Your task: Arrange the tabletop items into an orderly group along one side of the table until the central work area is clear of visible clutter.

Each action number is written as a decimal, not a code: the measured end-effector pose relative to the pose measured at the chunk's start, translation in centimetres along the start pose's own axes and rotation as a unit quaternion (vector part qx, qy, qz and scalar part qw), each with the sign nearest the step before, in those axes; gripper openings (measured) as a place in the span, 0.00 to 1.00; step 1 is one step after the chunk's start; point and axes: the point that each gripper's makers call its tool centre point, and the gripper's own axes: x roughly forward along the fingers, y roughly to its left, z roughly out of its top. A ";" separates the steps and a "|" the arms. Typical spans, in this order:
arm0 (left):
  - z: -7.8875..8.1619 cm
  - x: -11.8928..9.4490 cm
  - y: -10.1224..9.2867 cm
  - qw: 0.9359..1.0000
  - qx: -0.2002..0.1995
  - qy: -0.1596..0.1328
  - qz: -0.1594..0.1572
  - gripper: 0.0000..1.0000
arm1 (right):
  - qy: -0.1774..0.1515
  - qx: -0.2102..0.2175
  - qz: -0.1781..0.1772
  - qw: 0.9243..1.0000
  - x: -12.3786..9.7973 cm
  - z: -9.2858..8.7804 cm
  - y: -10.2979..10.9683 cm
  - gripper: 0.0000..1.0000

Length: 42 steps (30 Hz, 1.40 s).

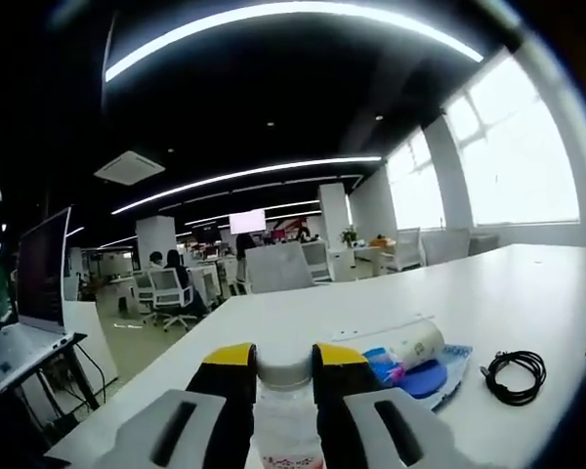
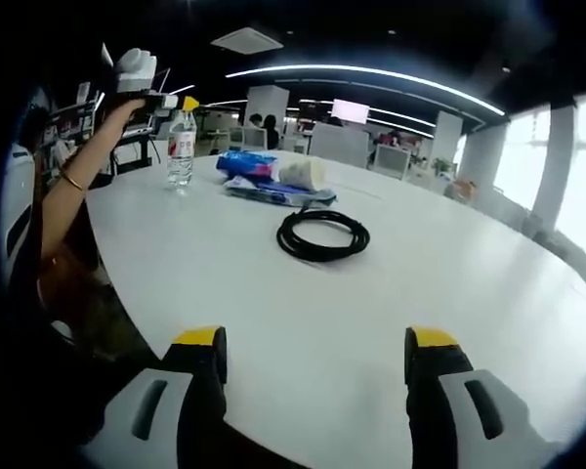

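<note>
Tabletop items sit loosely grouped toward one edge of the white bench point(image 1: 527, 293) in the left gripper view. The left tool point(image 1: 282, 360) has its yellow-tipped jaws pressed against the sides of a clear water bottle point(image 1: 285, 410) just below its white cap, so it is pinching the bottle. Just beside the bottle, to its right in this view, lies a blue packet point(image 1: 425, 376) with a pale roll point(image 1: 410, 344) lying on its side on top of it. Further right, apart from the packet, a coiled black cable point(image 1: 514, 376) rests flat on the bench. An open laptop point(image 1: 34, 293) stands off the bench's left end, and office chairs and desks fill the room behind.

In the right gripper view the right tool point(image 2: 315, 342) hangs low over the bench point(image 2: 449, 293) with its jaws spread wide and nothing between them — bare white surface lies ahead of it. The black cable point(image 2: 322, 234) sits in a loose ring near the middle of the bench. Beyond it the blue packet point(image 2: 264, 191) and the roll point(image 2: 303, 174) lie together, and the water bottle point(image 2: 181, 147) stands upright near the far left edge. The left tool point(image 2: 166, 101) grips the bottle's top, held by a person's arm point(image 2: 78, 176) wearing a thin bracelet.
</note>
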 end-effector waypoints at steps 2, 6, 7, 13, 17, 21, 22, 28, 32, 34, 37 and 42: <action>-0.1 0.3 0.1 1.000 0.002 0.003 -0.001 0.19 | 0.000 0.001 -0.001 1.000 0.1 0.1 0.0 0.71; -0.4 1.0 0.3 1.000 0.004 0.011 -0.005 0.19 | 0.001 0.000 -0.001 1.000 0.2 0.3 0.1 0.71; -0.4 1.3 0.5 1.000 0.001 0.013 -0.008 0.19 | 0.002 0.000 -0.001 1.000 0.3 0.4 0.1 0.71; -0.3 2.3 1.2 1.000 -0.008 0.013 -0.010 0.19 | 0.004 0.001 -0.011 1.000 0.5 0.8 -0.3 0.71; -0.6 3.3 1.5 1.000 0.007 0.018 -0.003 0.19 | 0.004 0.000 -0.012 1.000 1.0 1.1 -0.2 0.70; -0.8 4.0 1.8 1.000 0.006 0.024 -0.009 0.19 | 0.006 0.001 -0.014 1.000 1.3 1.1 -0.4 0.70; -0.9 4.3 1.9 1.000 0.005 0.025 -0.008 0.19 | 0.009 0.003 -0.016 1.000 1.5 1.1 -0.5 0.70; -1.1 5.5 2.4 0.999 -0.007 0.033 -0.014 0.19 | 0.006 0.008 -0.016 1.000 1.9 1.5 -0.5 0.71; -0.7 6.2 2.7 0.999 0.001 0.034 -0.009 0.19 | 0.011 0.009 -0.018 1.000 2.3 1.2 -0.6 0.71; -0.4 6.6 3.0 0.999 0.001 0.035 -0.009 0.19 | 0.014 0.010 -0.018 1.000 2.5 1.1 -0.6 0.70; -0.1 6.9 3.2 0.999 -0.003 0.036 -0.011 0.19 | 0.016 0.010 -0.017 1.000 2.6 1.1 -0.6 0.70; 0.1 7.5 3.2 0.999 -0.006 0.038 -0.015 0.19 | 0.016 0.011 -0.016 1.000 2.8 1.2 -0.5 0.70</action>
